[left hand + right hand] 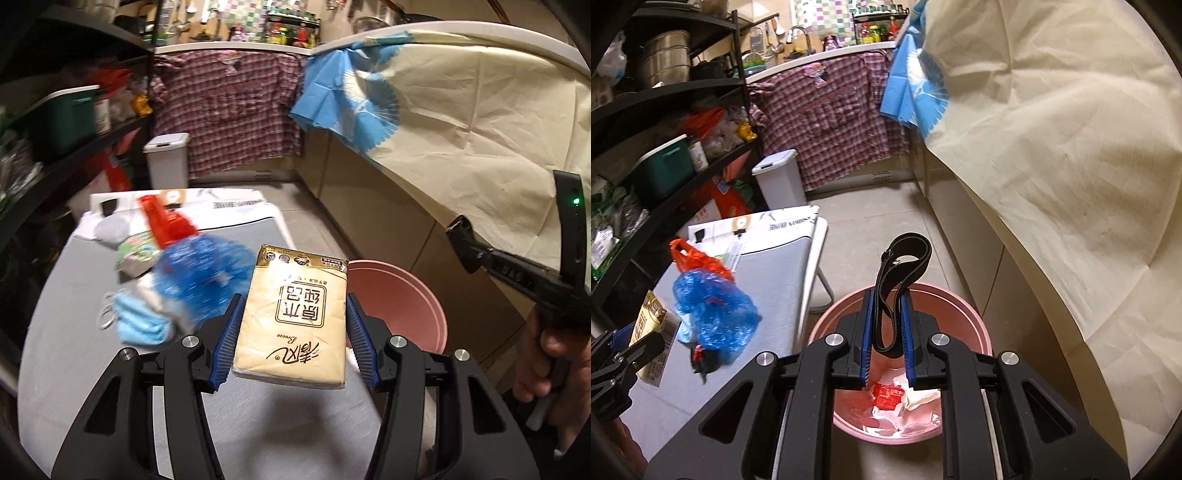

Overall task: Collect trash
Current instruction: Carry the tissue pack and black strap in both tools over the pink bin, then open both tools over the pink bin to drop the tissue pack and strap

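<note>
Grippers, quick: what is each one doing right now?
Left gripper: closed on the tissue pack.
Right gripper: closed on the black strap, above the pink bin.

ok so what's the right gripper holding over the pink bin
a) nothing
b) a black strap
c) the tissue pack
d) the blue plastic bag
b: the right gripper is shut on a looped black strap above the pink bin, while the tissue pack sits in the left gripper.
</note>
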Tool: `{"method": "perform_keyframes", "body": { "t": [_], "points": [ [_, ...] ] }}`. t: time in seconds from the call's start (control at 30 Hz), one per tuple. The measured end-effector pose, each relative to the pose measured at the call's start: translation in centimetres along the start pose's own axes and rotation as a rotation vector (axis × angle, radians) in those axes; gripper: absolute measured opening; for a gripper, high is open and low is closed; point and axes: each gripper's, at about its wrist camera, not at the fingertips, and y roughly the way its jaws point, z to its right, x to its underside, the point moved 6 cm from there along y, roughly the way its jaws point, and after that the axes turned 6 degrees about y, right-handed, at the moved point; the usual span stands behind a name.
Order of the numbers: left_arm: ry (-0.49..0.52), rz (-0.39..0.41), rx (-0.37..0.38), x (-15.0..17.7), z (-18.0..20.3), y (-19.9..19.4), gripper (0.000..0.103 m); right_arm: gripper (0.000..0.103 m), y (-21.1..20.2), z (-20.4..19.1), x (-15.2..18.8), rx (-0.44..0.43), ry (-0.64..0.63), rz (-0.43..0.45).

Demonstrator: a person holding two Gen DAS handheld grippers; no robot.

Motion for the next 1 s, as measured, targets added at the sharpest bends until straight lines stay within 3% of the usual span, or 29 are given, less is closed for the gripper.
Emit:
{"method": "perform_keyframes", "body": {
  "t": [0.43, 1.0],
  "points": [
    [0.047, -0.027, 0.103, -2.8, 4.7, 7.5, 0.053, 0.015, 3.7, 1.9, 0.2, 0.042, 0.030, -0.053],
    [0.053, -0.082, 0.137, -2.7, 6.0, 13.0, 0.053, 0.014, 5.9, 2.6, 0.6, 0.055, 0.044, -0.095]
  ]
}}
